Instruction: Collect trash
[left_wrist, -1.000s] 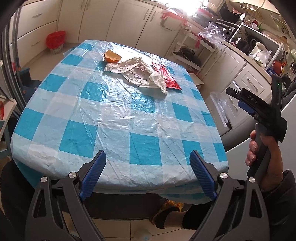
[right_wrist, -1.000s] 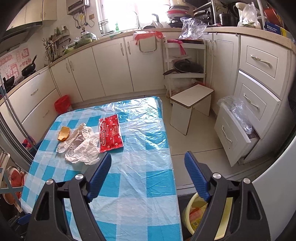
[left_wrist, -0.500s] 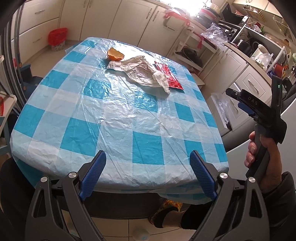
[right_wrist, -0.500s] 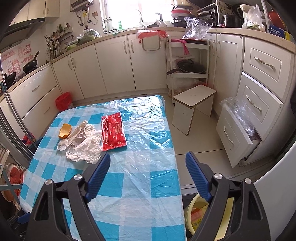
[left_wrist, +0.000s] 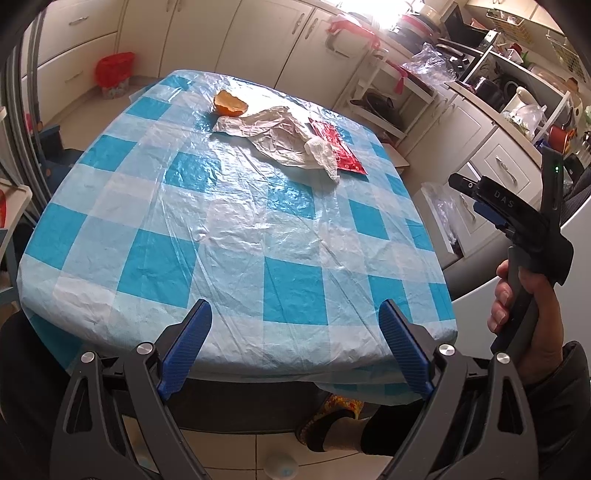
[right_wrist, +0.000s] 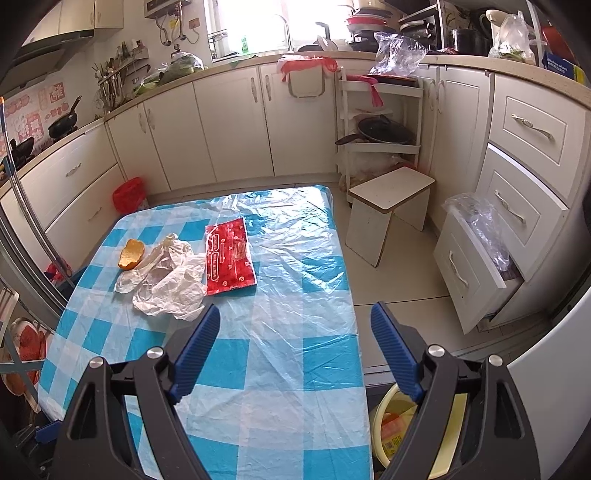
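On the far part of a blue-and-white checked table (left_wrist: 229, 229) lie an orange peel (left_wrist: 229, 104), a crumpled white plastic bag (left_wrist: 284, 138) and a flat red wrapper (left_wrist: 338, 147). The right wrist view shows the peel (right_wrist: 131, 254), the bag (right_wrist: 168, 280) and the wrapper (right_wrist: 229, 254) to the left of centre. My left gripper (left_wrist: 295, 314) is open and empty over the near table edge. My right gripper (right_wrist: 295, 314) is open and empty above the table's right side, and it shows from the side in the left wrist view (left_wrist: 480, 199).
A yellow bin (right_wrist: 402, 432) with trash stands on the floor by the table's right edge. A white stool (right_wrist: 388, 206) and an open drawer (right_wrist: 476, 266) with a plastic bag are to the right. A red bin (right_wrist: 127, 195) stands by the far cabinets.
Both grippers have moved a little forward toward the trash on the table. Both stay open and empty.
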